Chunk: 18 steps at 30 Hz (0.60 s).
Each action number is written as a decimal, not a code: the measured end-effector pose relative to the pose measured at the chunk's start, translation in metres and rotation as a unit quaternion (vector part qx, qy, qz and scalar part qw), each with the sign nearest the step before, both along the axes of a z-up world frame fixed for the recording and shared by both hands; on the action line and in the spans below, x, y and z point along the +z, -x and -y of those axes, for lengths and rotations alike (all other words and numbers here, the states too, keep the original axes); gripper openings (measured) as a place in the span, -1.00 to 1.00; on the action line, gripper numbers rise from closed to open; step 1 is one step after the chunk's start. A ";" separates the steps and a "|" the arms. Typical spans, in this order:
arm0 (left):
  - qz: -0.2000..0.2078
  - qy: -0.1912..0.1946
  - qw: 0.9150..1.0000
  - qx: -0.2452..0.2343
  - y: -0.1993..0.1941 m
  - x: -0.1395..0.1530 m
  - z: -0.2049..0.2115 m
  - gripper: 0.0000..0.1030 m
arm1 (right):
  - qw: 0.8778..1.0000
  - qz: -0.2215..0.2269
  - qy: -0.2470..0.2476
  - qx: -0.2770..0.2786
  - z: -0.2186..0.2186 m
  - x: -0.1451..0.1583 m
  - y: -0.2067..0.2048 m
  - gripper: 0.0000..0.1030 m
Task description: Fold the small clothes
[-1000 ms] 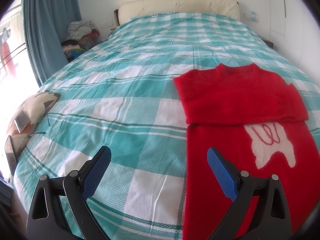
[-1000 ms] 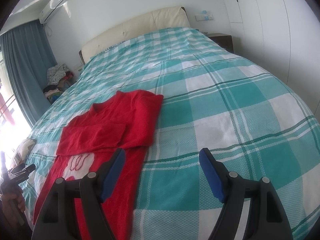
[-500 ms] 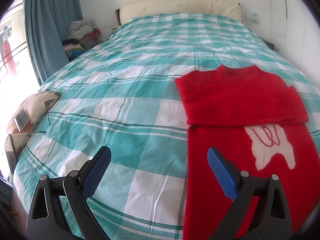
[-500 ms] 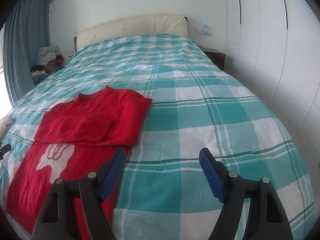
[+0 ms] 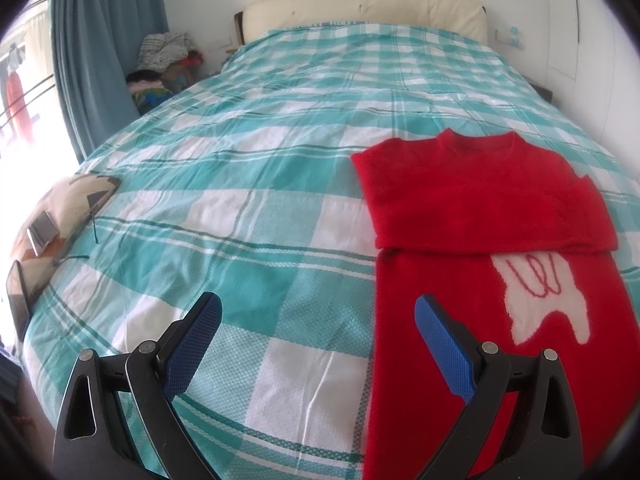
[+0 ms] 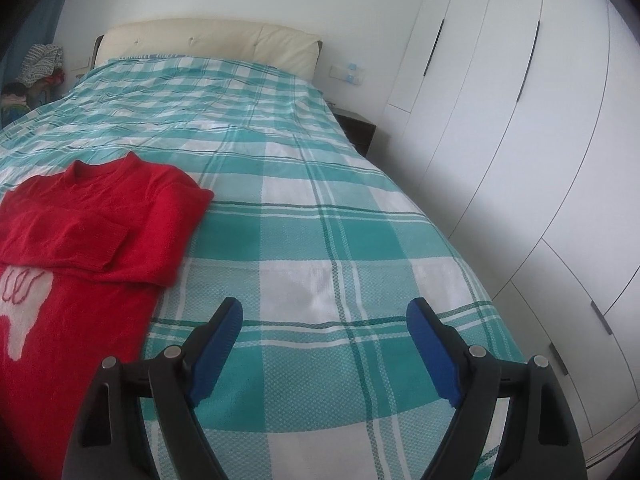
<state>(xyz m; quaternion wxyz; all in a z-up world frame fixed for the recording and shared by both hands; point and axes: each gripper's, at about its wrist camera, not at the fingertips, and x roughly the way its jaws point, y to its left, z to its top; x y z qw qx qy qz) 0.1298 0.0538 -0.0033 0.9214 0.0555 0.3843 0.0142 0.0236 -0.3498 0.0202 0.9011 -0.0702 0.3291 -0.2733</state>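
Bed covered in teal-and-white checked spread; cream padded headboard set against white wall. Blue curtain hung beside bright window. White wardrobe doors ranged alongside; dark nightstand between.

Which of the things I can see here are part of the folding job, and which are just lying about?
Part of the job:
- red sweater, sleeves already folded in
- left hand-held gripper, open
- right hand-held gripper, open

Just lying about:
- checked bedspread
- pile of clothes
- patterned cushion
- white wardrobe

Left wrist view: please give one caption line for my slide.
Open left gripper above a checked bedspread, beside a red sweater whose sleeves are folded across its chest.
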 end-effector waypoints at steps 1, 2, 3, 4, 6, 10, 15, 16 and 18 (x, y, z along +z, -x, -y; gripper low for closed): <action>0.000 0.000 1.000 0.000 0.000 0.000 0.000 0.90 | 1.000 -0.001 0.005 -0.002 -0.001 0.000 0.000 0.62; 0.000 0.000 1.000 0.000 0.000 0.000 0.000 0.91 | 1.000 -0.001 0.009 -0.003 -0.002 0.000 0.000 0.62; -0.001 0.000 1.000 0.000 0.000 0.000 0.000 0.91 | 1.000 -0.002 0.012 -0.003 -0.002 0.000 0.000 0.62; -0.002 -0.001 1.000 0.000 -0.001 -0.001 0.000 0.91 | 1.000 -0.002 0.015 -0.005 -0.002 0.000 0.000 0.62; -0.003 -0.001 1.000 0.000 -0.001 -0.002 0.001 0.91 | 1.000 -0.002 0.018 -0.006 -0.003 0.000 0.000 0.62; -0.005 0.001 1.000 0.003 -0.002 -0.004 0.000 0.91 | 1.000 -0.003 0.019 -0.009 -0.003 0.000 0.000 0.62; -0.005 0.001 1.000 0.003 -0.003 -0.004 0.000 0.91 | 1.000 -0.004 0.021 -0.009 -0.003 -0.001 -0.001 0.62; -0.006 0.001 1.000 0.003 -0.003 -0.004 0.000 0.91 | 1.000 -0.004 0.022 -0.009 -0.003 -0.001 0.000 0.62; -0.006 0.000 1.000 0.003 -0.003 -0.004 0.000 0.91 | 1.000 -0.004 0.024 -0.009 -0.004 -0.001 -0.001 0.62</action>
